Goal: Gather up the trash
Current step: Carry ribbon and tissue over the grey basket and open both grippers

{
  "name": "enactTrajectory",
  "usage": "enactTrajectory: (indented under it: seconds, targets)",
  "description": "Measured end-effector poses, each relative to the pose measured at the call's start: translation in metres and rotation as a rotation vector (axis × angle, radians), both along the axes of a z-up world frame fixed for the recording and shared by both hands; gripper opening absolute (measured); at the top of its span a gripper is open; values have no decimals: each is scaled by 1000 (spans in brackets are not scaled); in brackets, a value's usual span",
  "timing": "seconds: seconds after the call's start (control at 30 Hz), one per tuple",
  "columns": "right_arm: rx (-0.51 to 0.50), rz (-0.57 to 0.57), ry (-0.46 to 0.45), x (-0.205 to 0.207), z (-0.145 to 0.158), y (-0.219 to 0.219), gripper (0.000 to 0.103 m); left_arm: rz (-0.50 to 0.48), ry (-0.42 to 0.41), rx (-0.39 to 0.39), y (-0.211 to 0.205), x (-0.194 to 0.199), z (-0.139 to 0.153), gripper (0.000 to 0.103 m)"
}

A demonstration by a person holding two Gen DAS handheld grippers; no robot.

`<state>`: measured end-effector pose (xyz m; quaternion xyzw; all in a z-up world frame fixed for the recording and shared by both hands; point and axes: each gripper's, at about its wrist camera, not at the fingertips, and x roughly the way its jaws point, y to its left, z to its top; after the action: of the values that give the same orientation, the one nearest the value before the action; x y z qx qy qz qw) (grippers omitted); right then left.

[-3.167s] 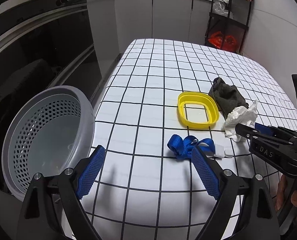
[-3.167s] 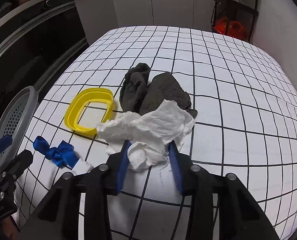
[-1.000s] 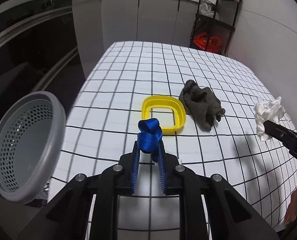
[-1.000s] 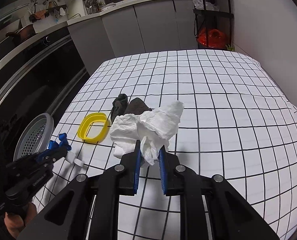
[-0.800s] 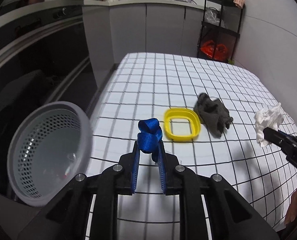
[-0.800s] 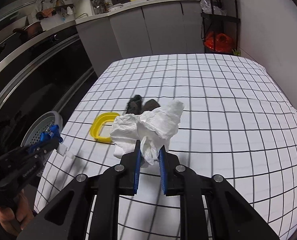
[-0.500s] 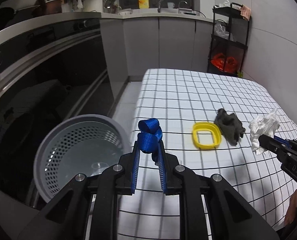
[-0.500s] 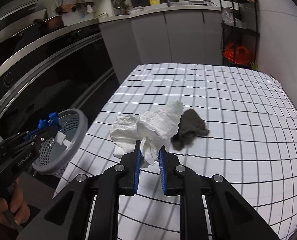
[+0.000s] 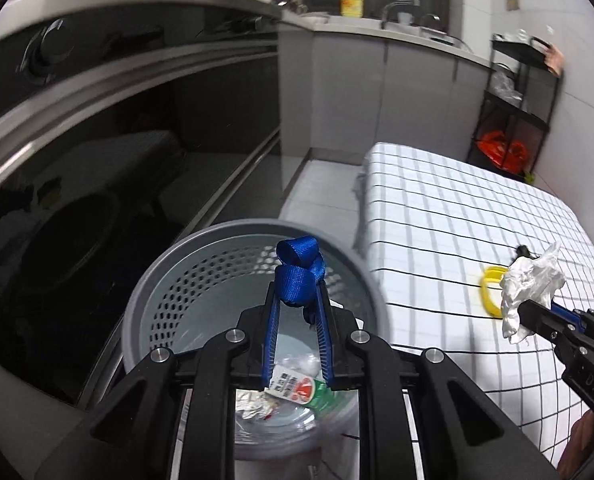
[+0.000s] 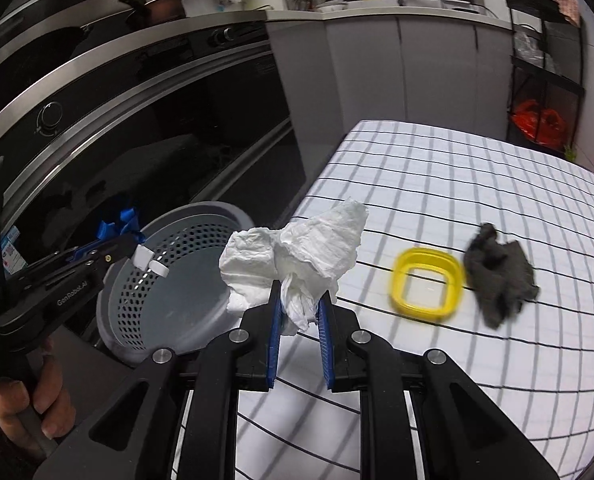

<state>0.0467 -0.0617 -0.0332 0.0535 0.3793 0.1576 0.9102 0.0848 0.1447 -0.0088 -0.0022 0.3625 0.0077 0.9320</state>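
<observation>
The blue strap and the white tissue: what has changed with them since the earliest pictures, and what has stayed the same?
The left gripper closed on the blue strap, lifted it off the table and carried it over the grey basket. The right gripper closed on the white tissue, lifted it and swung toward the basket. The yellow ring and dark cloth stayed on the table.

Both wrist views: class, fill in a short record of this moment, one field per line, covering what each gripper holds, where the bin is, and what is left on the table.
left gripper: shut on blue strap, held over the grey basket
right gripper: shut on white tissue, above the table edge
basket contents: wrappers and other trash at the bottom
checked table: yellow ring and dark cloth lying beside each other
</observation>
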Motion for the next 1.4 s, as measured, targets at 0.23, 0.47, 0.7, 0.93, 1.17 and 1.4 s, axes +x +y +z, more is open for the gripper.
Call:
enactTrajectory:
  seconds: [0.23, 0.47, 0.7, 0.93, 1.17, 1.4]
  targets:
    - [-16, 99, 25, 30, -11, 54, 16, 49, 68, -52, 37, 18, -19, 18]
    - [-30, 169, 68, 53, -25, 92, 16, 88, 107, -66, 57, 24, -32, 18]
    - [-49, 202, 100, 67, -37, 115, 17, 101, 140, -60, 68, 25, -42, 19]
    - [-35, 203, 89, 68, -34, 116, 27, 136, 156, -78, 78, 26, -45, 24]
    - [-27, 195, 82, 67, -34, 114, 37, 144, 139, -82, 84, 22, -42, 45]
    - [-30, 194, 82, 65, -35, 115, 37, 146, 142, -84, 87, 23, -41, 46]
